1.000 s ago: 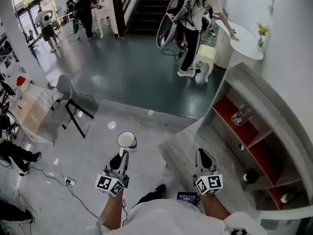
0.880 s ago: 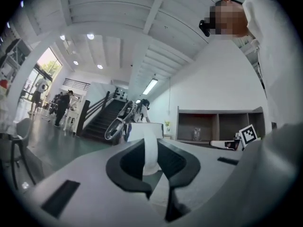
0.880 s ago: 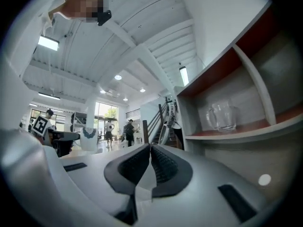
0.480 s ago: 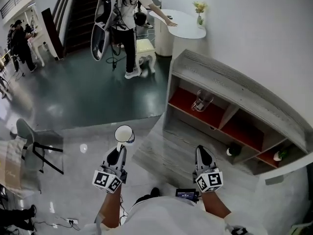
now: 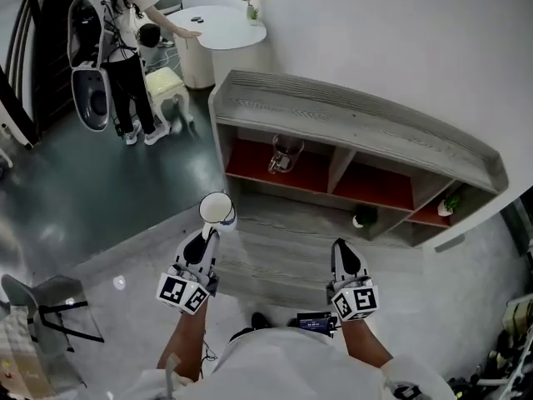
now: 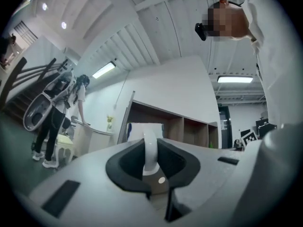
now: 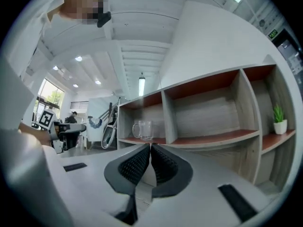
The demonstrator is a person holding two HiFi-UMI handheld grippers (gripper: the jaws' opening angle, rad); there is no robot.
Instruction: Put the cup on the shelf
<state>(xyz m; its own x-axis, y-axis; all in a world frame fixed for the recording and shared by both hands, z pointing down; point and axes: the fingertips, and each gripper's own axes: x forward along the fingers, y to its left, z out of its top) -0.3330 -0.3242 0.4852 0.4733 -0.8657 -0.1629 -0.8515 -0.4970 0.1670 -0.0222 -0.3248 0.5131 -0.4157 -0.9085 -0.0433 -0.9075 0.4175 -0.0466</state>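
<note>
My left gripper (image 5: pixel 205 237) is shut on the handle of a white cup (image 5: pixel 216 210), which I hold upright in the air in front of the shelf's left end. In the left gripper view the cup's handle (image 6: pixel 150 150) sits pinched between the jaws, with the cup body behind it. The grey wooden shelf (image 5: pixel 358 115) with red-backed compartments stands against the white wall. My right gripper (image 5: pixel 344 257) is shut and empty, pointing at the shelf (image 7: pixel 208 138).
A clear glass mug (image 5: pixel 285 152) stands in the left compartment (image 7: pixel 142 129). A small potted plant (image 5: pixel 450 203) sits in the right compartment (image 7: pixel 279 119), and a dark round object (image 5: pixel 363 217) on a lower level. A person (image 5: pixel 125 48) stands at a round white table (image 5: pixel 225 27) at far left.
The view has swung right, bringing the shelf from the right side to straight ahead. Both grippers keep their places in view, the cup still in the left one.
</note>
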